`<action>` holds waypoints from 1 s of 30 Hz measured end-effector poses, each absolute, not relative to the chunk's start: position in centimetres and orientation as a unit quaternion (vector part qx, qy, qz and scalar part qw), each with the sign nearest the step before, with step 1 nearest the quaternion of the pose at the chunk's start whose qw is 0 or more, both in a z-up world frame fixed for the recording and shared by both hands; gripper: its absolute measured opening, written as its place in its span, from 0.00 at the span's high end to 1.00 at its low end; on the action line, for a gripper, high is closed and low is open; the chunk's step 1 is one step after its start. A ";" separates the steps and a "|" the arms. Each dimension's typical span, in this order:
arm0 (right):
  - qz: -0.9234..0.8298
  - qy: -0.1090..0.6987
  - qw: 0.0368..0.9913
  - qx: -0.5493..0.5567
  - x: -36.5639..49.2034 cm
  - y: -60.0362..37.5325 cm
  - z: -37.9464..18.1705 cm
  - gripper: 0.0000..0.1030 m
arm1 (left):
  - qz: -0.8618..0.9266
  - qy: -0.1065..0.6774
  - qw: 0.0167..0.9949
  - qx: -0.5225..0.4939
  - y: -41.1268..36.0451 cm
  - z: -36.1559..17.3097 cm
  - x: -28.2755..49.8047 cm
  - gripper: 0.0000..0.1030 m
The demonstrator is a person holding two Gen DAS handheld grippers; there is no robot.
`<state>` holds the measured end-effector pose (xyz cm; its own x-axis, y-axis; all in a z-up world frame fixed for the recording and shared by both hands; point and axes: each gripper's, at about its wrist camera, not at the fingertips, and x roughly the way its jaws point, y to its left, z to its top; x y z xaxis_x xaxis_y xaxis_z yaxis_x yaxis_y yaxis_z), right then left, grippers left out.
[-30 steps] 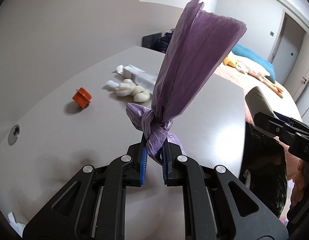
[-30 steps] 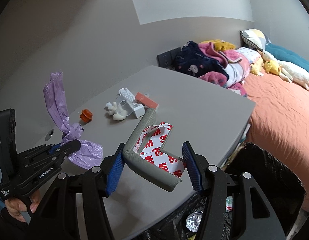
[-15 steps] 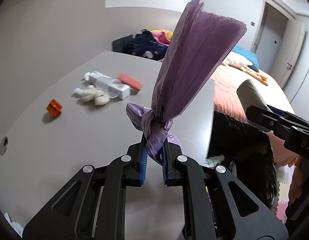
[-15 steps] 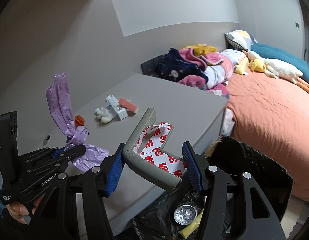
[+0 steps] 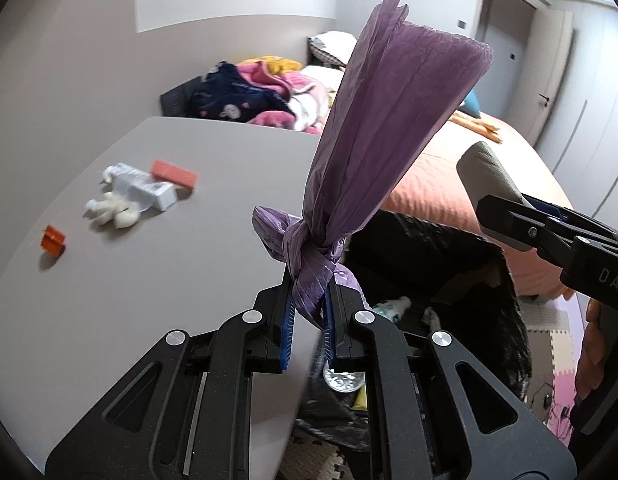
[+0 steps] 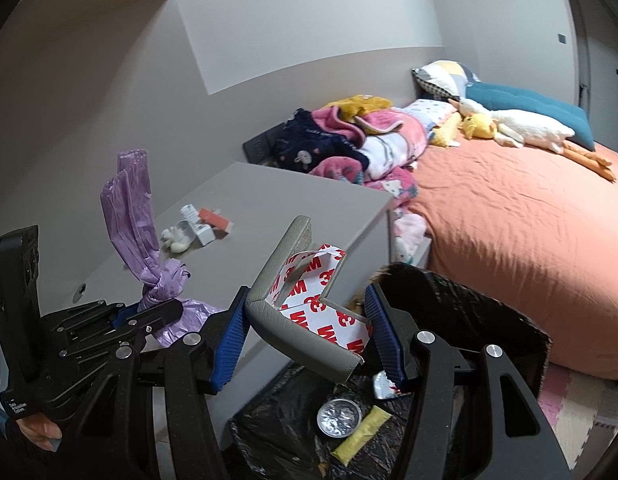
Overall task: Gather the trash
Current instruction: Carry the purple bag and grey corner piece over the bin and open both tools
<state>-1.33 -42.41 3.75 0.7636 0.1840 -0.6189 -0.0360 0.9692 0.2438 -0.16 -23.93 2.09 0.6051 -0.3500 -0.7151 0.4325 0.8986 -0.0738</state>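
My left gripper point(image 5: 309, 312) is shut on a knotted purple plastic bag point(image 5: 381, 136) and holds it at the grey table's point(image 5: 157, 280) right edge, beside the black-lined trash bin point(image 5: 449, 280). The bag also shows in the right wrist view point(image 6: 137, 232). My right gripper point(image 6: 305, 340) is shut on a grey foam corner guard point(image 6: 285, 292) with red-and-white 3M backing, held over the bin point(image 6: 469, 312). Inside the bin lie a foil cup point(image 6: 339, 422) and a yellow packet point(image 6: 363, 432).
On the table lie an orange cap point(image 5: 53, 240), white crumpled bits point(image 5: 113, 212), a clear wrapped box point(image 5: 149, 188) and a pink block point(image 5: 173, 174). A bed with an orange cover point(image 6: 509, 240), clothes and plush toys stands to the right.
Both grippers have moved right from above the table toward the bin, each keeping its hold. The bin's inside has come into view below them.
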 end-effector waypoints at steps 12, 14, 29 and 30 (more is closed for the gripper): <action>0.010 0.342 0.930 0.134 -3.4 -47.0 3.0 0.43 | -0.282 0.401 0.868 0.075 -29.6 0.9 -1.2 0.89; 0.003 0.342 0.929 0.138 -3.7 -47.6 2.9 0.43 | -0.292 0.405 0.863 0.075 -30.3 0.7 -1.3 0.89; -0.038 0.323 0.932 0.162 -5.5 -50.8 3.1 0.21 | -0.308 0.402 0.857 0.097 -32.1 0.1 -2.5 0.06; -0.037 0.324 0.932 0.161 -5.5 -50.9 3.1 0.21 | -0.307 0.403 0.857 0.097 -32.1 0.2 -2.4 0.06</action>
<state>-5.47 -50.86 3.06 0.7876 0.0364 -0.6151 0.1727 0.9452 0.2770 -2.40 -32.06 0.20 0.4874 -0.4481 -0.7495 0.6043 0.7926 -0.0809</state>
